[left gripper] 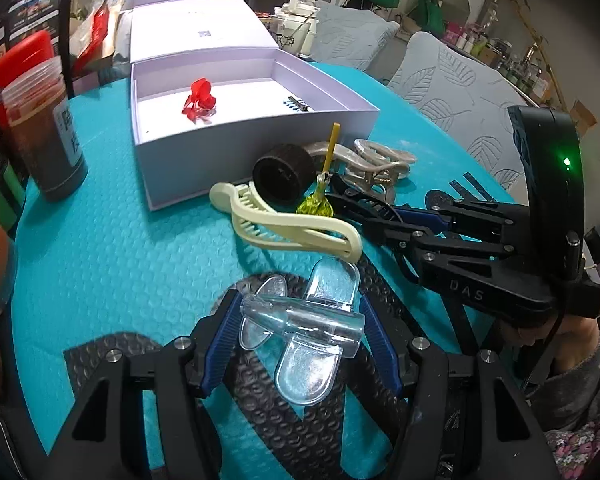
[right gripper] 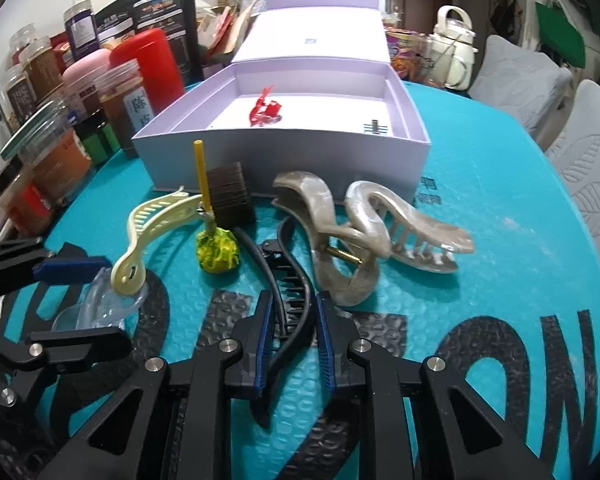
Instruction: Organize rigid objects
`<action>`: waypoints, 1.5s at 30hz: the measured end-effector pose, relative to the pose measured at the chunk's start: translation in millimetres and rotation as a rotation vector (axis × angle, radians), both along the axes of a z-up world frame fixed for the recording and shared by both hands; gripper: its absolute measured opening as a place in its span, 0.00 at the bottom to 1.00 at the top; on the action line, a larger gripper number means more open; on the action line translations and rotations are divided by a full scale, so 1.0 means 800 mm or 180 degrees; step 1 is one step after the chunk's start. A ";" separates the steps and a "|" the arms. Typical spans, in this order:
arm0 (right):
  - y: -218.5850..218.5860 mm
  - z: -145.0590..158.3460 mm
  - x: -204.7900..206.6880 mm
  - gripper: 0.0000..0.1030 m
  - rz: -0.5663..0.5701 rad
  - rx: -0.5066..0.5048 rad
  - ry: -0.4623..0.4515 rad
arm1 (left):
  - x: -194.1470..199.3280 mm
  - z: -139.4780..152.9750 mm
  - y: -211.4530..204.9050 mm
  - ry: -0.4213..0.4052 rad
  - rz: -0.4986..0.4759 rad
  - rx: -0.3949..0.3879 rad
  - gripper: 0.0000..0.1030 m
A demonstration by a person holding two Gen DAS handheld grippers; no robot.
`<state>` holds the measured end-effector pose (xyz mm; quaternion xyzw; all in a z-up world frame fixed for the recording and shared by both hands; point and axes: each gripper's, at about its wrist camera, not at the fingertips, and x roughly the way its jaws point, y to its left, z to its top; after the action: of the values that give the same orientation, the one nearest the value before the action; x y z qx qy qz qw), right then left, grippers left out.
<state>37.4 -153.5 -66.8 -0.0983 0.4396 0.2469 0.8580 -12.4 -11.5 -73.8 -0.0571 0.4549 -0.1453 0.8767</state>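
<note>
While my left gripper (left gripper: 300, 332) holds one clear clip (left gripper: 300, 328) between its pads, one cream clip (right gripper: 148, 236) lies just right of it; then my right gripper (right gripper: 292, 344) is closed on one black clip (right gripper: 288, 304); two beige clips (right gripper: 364, 232) lie right, near the open box (right gripper: 284, 148).

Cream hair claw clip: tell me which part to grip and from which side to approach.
Grip the cream hair claw clip across its slim handle arms near the looped end, coming from above on its open mat side. It lies flat, teeth pointing away toward the lollipop and brown roller, which crowd that far end.
</note>
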 end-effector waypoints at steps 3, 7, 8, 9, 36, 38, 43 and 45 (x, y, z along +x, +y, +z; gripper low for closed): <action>-0.004 0.002 -0.007 0.20 0.0005 0.0027 -0.0011 | -0.004 0.000 0.001 -0.0015 0.0039 -0.0008 0.58; -0.012 0.003 -0.021 0.20 -0.0027 0.0066 0.0007 | -0.012 0.004 0.000 -0.0067 0.0066 -0.0020 0.58; -0.014 0.004 -0.024 0.20 -0.0034 0.0083 0.0008 | -0.015 0.005 -0.001 -0.0085 0.0074 -0.0014 0.58; -0.015 0.004 -0.028 0.20 -0.0039 0.0096 0.0007 | -0.018 0.006 -0.002 -0.0096 0.0081 -0.0012 0.58; -0.039 0.056 -0.112 0.20 0.0092 0.0293 -0.0268 | -0.063 0.077 -0.022 -0.0682 0.0045 0.0224 0.58; -0.038 0.065 -0.111 0.20 0.0147 0.0317 -0.0304 | -0.061 0.085 -0.023 -0.0724 0.0050 0.0234 0.58; -0.032 0.087 -0.108 0.20 0.0256 0.0317 -0.0428 | -0.052 0.105 -0.025 -0.0827 0.0055 0.0263 0.58; -0.029 0.093 -0.105 0.20 0.0299 0.0323 -0.0457 | -0.046 0.113 -0.024 -0.0865 0.0058 0.0282 0.58</action>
<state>-46.5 -176.6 7.8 -0.0927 0.3588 0.3011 0.8786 -49.3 -30.7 16.9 -0.0024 0.3374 -0.1235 0.9332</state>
